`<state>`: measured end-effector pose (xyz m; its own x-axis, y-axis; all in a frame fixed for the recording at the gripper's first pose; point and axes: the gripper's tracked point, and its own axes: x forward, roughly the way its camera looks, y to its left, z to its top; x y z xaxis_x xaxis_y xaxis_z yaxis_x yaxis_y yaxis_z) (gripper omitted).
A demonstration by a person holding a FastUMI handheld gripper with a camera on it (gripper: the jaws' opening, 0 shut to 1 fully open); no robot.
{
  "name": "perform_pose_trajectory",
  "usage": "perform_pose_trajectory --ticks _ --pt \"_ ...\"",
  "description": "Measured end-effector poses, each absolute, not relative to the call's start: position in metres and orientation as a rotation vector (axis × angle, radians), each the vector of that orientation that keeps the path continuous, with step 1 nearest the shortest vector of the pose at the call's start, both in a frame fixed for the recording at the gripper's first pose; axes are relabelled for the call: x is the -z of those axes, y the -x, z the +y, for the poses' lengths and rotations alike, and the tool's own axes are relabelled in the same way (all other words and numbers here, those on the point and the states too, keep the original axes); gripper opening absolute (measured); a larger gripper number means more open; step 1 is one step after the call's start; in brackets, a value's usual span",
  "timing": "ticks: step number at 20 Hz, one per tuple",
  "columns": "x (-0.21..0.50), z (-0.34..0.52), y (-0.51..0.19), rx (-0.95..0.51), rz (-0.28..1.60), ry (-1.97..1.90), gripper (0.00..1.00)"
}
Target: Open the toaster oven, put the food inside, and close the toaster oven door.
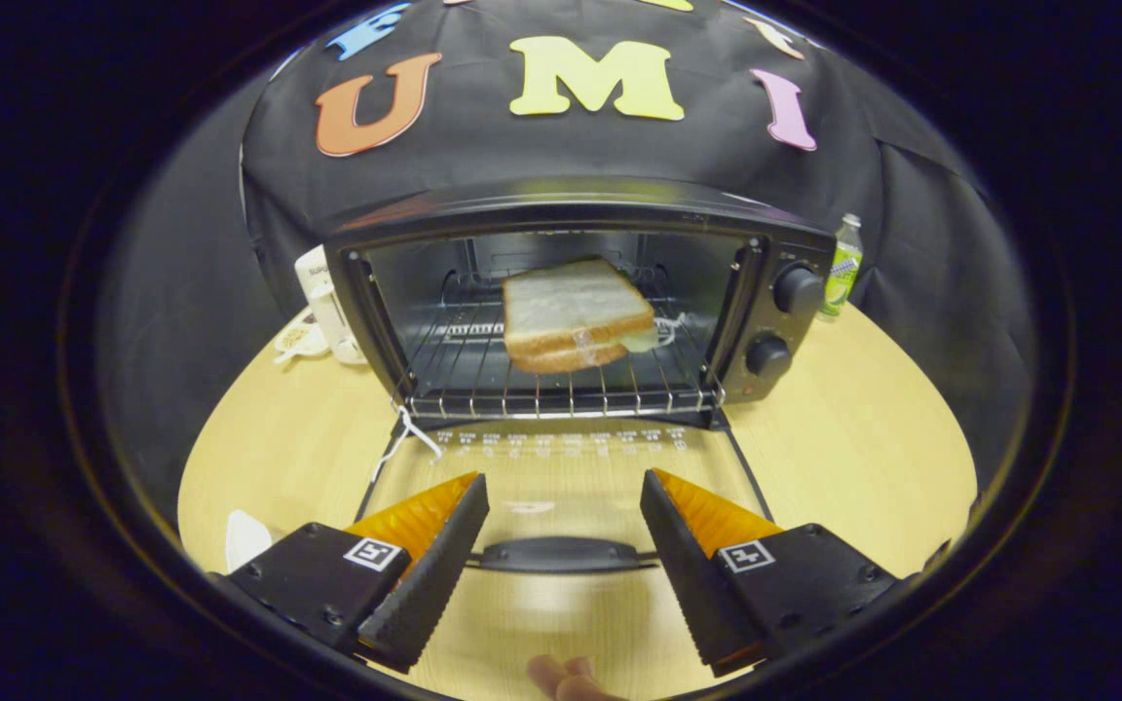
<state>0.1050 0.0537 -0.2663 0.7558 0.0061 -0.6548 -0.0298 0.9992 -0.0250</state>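
The black toaster oven (775,282) stands on the wooden table with its glass door (561,467) folded flat toward me. A wrapped sandwich (576,313) lies on the wire rack (483,375) inside the oven. My gripper (563,487) is open, with nothing between its fingers. It hovers over the lowered door, and the door's black handle (561,555) lies between the two fingers, just behind the tips. The sandwich is well beyond the fingertips.
A white appliance (325,297) and a small dish (296,339) stand left of the oven. A green-labelled bottle (841,268) stands to its right. A white object (247,535) lies by the left finger. A person's fingertips (566,675) show at the table's near edge.
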Motion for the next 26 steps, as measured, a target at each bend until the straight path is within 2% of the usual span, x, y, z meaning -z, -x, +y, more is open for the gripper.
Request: perform_pose_trajectory --ticks 9,13,26 --pt "0.295 0.061 -0.062 -0.049 0.794 0.005 1.00" --pt "0.314 0.045 -0.067 0.007 0.837 -0.004 1.00" --pt "0.297 0.045 -0.076 -0.002 0.782 0.039 0.99"
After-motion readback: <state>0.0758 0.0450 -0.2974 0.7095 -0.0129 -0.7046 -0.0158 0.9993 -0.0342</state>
